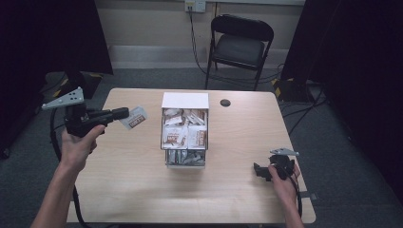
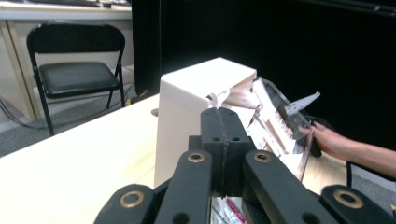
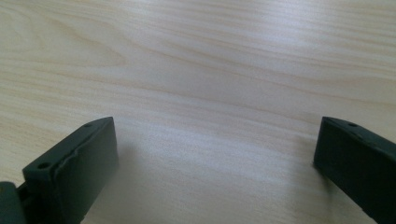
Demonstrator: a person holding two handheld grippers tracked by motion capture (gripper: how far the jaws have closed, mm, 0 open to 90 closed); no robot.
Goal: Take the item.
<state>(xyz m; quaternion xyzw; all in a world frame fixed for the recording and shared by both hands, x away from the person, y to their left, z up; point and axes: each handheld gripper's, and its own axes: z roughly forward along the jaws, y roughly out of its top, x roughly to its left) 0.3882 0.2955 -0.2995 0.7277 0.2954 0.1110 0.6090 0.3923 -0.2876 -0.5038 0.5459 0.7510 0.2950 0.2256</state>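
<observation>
- A small white sachet (image 1: 134,117) with a reddish label is in the air above the table's (image 1: 128,190) left part, just left of the white box (image 1: 185,100).
- The left gripper (image 1: 124,113) pinches it, jaws fully together (an edge peeks out above them).
- The box holds more sachets (image 1: 184,130).
- The right gripper (image 1: 257,170) rests near the table's right edge, jaws wide apart, holding nothing.

Desk (image 1: 142,190): pale wood grain. Box (image 1: 185,100): white. Packet (image 1: 133,117) left of box: white, red-brown print. Claws: black.
</observation>
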